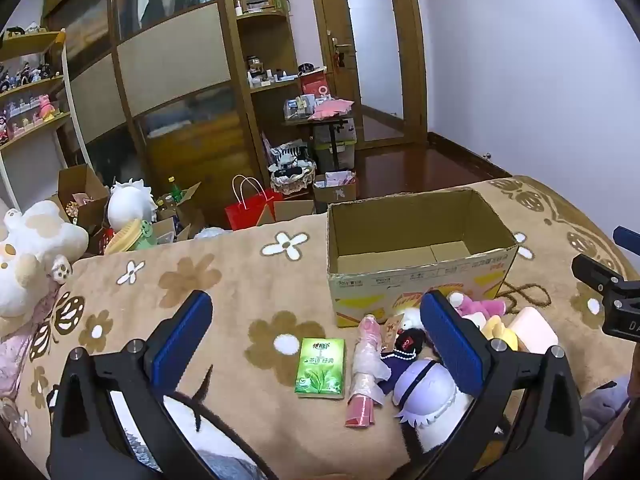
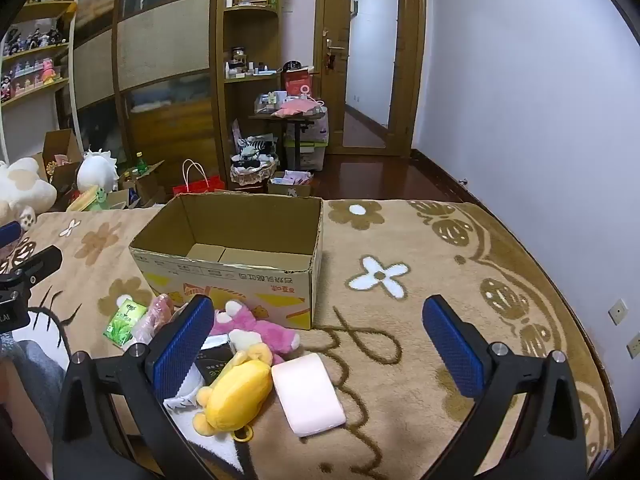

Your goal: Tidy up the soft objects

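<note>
While nothing has yet been put into the box, which stands open and empty on the blanket, the soft things are seen heaped just in front of its near wall. Both grippers are held with jaws wide apart and nothing between the pads, each tilted downward over the heap.

From the right gripper, the pink block lies just ahead and slightly left of centre, inside the span of the jaws, with its long axis running from near-right to far-left. The yellow plush lies touching it on the left, close against the left pad, and the pink plush lies beyond, near the box wall. The right gripper is judged the nearer one for these three; the box lies ahead and to the left of it.

From the left gripper, the tissue pack lies almost centred between the jaws, its long axis pointing away, and the pink wrapped roll lies just right of it, also lengthwise. The lilac plush and the small dark doll are crowded against the right pad. The box lies ahead and to the right.

Only the left view shows the lilac plush and doll clearly; in the right view they are mostly hidden behind the left pad. Only the right view shows the whole of the yellow plush and block, which the left view cuts off behind its right finger.
</note>
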A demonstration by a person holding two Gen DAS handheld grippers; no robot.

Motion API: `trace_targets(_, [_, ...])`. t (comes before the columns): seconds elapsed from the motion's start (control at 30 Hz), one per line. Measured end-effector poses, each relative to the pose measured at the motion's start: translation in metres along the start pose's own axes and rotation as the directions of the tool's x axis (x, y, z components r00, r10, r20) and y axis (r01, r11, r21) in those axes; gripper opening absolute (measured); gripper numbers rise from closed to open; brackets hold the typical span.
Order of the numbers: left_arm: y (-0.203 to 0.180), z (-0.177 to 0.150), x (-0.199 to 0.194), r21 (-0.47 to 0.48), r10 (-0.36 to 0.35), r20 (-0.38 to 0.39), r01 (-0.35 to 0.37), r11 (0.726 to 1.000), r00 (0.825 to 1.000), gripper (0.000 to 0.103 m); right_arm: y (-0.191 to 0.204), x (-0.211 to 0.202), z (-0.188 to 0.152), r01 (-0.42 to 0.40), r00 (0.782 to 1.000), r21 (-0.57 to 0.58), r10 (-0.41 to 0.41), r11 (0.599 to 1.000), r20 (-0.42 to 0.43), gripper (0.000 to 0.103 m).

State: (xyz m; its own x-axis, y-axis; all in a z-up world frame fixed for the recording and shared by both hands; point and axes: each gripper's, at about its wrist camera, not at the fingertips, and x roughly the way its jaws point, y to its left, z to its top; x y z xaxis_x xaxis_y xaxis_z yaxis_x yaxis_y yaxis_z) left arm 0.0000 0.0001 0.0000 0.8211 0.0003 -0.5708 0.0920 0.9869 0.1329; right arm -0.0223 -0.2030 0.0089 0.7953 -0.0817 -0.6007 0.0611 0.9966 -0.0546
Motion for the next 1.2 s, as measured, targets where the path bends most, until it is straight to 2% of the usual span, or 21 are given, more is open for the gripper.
trace_targets(1.2, [0.0041,-0.0025,0.0027,0.000,0.013,-0.003,-0.013,1.000,1.000,0.103,0.0001,0.0014,-0.0030,0.010,1.000,-0.005,-0.010,1.000,-0.009,0.103])
